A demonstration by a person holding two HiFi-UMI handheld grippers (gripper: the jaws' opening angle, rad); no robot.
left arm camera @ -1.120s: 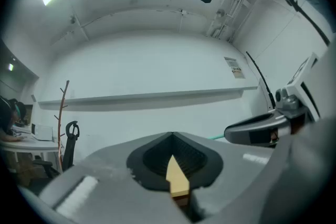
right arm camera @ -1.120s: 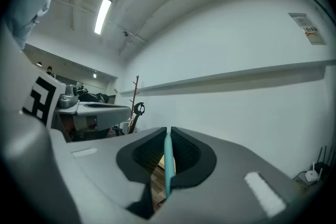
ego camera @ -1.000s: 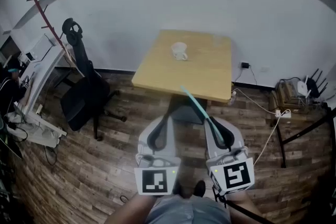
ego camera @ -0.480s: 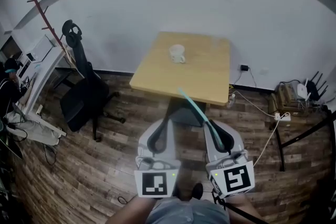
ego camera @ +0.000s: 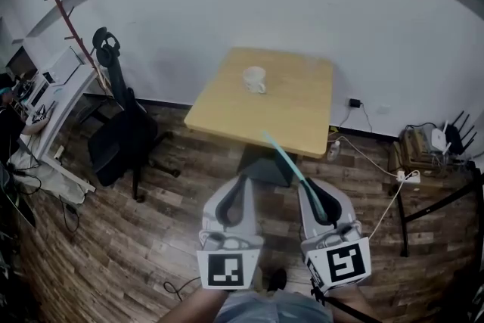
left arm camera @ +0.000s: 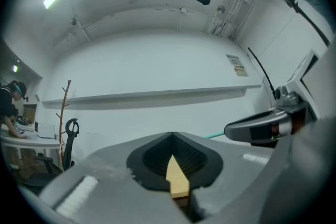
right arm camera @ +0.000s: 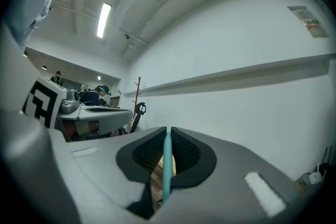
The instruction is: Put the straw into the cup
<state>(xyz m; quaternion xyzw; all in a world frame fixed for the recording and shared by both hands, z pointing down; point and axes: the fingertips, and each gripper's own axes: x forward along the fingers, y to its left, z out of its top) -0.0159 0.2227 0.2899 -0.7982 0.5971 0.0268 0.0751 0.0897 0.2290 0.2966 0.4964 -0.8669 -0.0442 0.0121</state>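
A white cup [ego camera: 255, 79] with a handle stands on the far part of a small wooden table [ego camera: 287, 113], well ahead of both grippers. My right gripper [ego camera: 314, 191] is shut on a teal straw [ego camera: 283, 157] that sticks out forward and to the left, its tip over the table's near edge. In the right gripper view the straw [right arm camera: 166, 165] runs upright between the closed jaws. My left gripper [ego camera: 236, 191] is shut with nothing in it, beside the right one over the floor.
A black office chair [ego camera: 119, 128] stands left of the table, with a red coat stand [ego camera: 72, 30] and a white desk [ego camera: 49, 102] behind it. Cables, a power strip [ego camera: 401, 170] and a router [ego camera: 442, 134] lie at the right. The floor is dark wood.
Both grippers and the straw have shifted slightly right and lower in the head view. The table and cup sit a little nearer. The straw stays held.
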